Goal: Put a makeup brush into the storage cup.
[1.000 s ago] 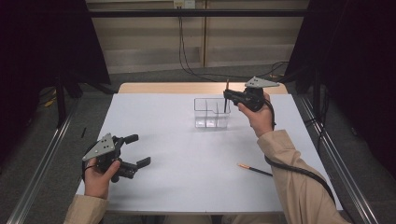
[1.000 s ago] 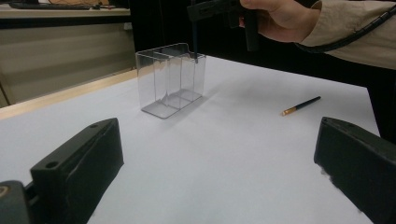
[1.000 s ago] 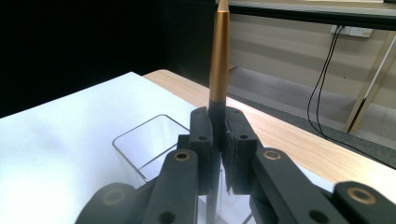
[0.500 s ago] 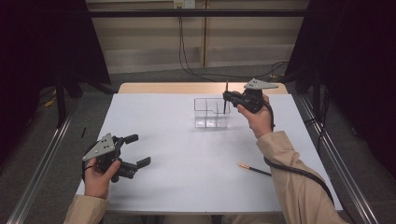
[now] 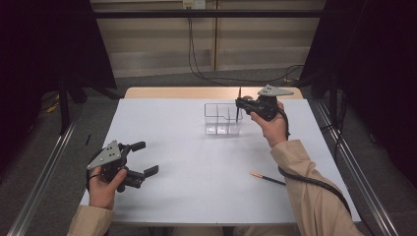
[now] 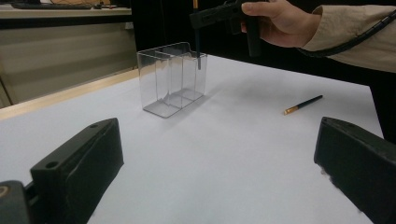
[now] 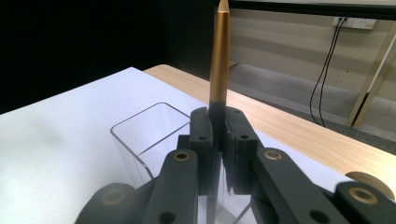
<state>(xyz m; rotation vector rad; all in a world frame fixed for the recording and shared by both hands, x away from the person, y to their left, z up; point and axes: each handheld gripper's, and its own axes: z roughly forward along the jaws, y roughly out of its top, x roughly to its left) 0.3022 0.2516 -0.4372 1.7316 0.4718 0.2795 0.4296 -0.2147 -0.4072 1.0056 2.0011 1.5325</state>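
Over the clear organizer (image 5: 222, 118), nothing's really moved since a second ago: right gripper (image 5: 239, 103) stays clamped on the pen (image 7: 219, 65), upright, its lower end dipping into the right-end compartment. Left gripper (image 5: 145, 158) rests near-left, jaws wide. Second pen (image 5: 267, 178) lies on the table (image 5: 187, 147).

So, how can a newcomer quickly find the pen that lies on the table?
Start at the white table, then look at its near right part, beside the person's right sleeve. The pen lies flat there, dark with a gold end, unlike the one held upright in the right gripper.
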